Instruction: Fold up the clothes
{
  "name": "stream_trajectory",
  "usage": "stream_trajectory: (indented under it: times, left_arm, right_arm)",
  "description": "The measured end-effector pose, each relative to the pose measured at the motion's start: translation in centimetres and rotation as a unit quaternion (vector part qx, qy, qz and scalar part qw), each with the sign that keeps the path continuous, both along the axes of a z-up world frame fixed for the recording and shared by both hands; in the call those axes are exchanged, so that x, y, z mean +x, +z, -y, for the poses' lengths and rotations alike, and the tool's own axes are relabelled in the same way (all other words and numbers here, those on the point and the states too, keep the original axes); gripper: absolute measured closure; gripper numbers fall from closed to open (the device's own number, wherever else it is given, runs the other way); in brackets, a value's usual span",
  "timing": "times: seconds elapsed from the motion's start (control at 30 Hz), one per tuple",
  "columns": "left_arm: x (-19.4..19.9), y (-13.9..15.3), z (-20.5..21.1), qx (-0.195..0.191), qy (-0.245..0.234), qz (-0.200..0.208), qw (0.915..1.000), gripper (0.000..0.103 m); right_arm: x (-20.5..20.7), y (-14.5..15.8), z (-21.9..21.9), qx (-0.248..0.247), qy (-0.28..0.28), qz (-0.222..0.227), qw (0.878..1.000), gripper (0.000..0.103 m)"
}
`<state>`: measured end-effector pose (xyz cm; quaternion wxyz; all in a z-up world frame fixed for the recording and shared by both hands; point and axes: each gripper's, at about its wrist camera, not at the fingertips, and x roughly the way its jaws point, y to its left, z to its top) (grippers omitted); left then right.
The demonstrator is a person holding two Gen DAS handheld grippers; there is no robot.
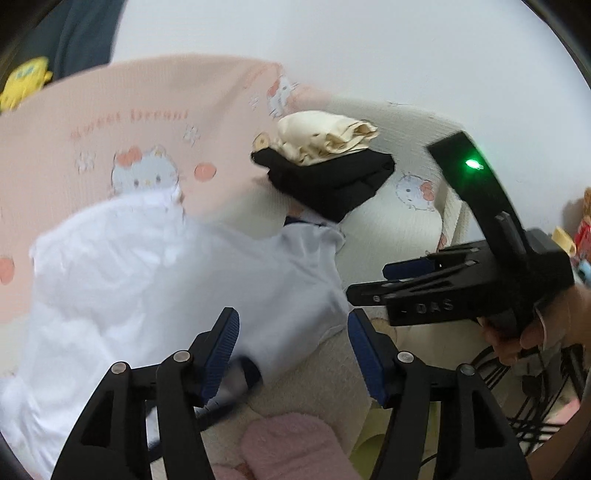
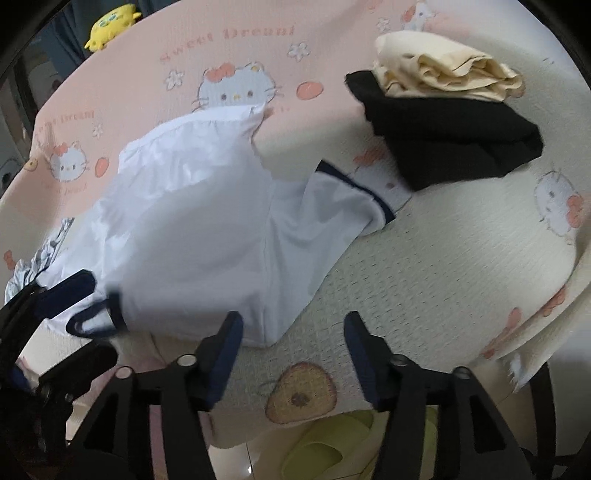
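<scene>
A white shirt with navy trim (image 2: 192, 221) lies spread and rumpled on the bed; it also shows in the left wrist view (image 1: 147, 273). My left gripper (image 1: 293, 350) is open just over its near edge, a navy cuff by the left finger. My right gripper (image 2: 293, 354) is open and empty above the bed's near edge, beside the shirt's hem. The right gripper also shows in the left wrist view (image 1: 369, 284), to the right of the shirt. The left gripper shows at the left edge of the right wrist view (image 2: 70, 291), near a navy-trimmed sleeve.
A folded black garment (image 2: 450, 144) with a folded cream one (image 2: 443, 74) on top sits at the back right of the bed. The pink and cream Hello Kitty sheet (image 2: 443, 277) covers the bed. A yellow plush (image 2: 110, 22) lies far back. Green slippers (image 2: 325, 443) are on the floor.
</scene>
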<state>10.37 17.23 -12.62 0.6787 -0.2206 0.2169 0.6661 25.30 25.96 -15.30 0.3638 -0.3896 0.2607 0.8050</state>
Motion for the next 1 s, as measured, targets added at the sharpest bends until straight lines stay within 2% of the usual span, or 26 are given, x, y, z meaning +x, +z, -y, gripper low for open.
stream_trajectory:
  times: [0.13, 0.3, 0.5, 0.63, 0.8, 0.9, 1.0]
  left_arm:
    - [1.2, 0.8, -0.4, -0.006, -0.023, -0.031, 0.9992, 0.045]
    - [0.5, 1.2, -2.2, -0.043, -0.004, -0.042, 0.9982, 0.045]
    - [-0.7, 1.4, -4.5, -0.033, 0.016, -0.053, 0.9979, 0.045]
    - [0.0, 0.6, -6.1, -0.038, 0.003, -0.069, 0.9969, 0.045]
    - [1.7, -1.2, -8.0, -0.059, -0.013, -0.113, 0.9918, 0.044]
    - [2.3, -2.1, -8.2, -0.071, -0.027, -0.128, 0.9888, 0.044]
    - [2.8, -3.2, -8.0, -0.081, -0.036, -0.162, 0.9828, 0.045]
  right_arm:
    - [0.4, 0.7, -0.5, -0.002, -0.013, 0.003, 1.0, 0.04]
    - [1.1, 1.9, -1.1, -0.002, -0.033, -0.016, 0.999, 0.04]
    - [2.5, 2.4, -2.9, -0.026, -0.058, -0.044, 0.997, 0.04]
    - [3.1, 1.5, -4.2, -0.047, -0.077, -0.047, 0.995, 0.039]
    - [3.3, -0.4, -5.2, -0.086, -0.082, -0.051, 0.992, 0.039]
    - [3.8, -1.4, -5.6, -0.127, -0.085, -0.087, 0.984, 0.039]
    - [4.5, -2.5, -5.9, -0.179, -0.094, -0.139, 0.969, 0.039]
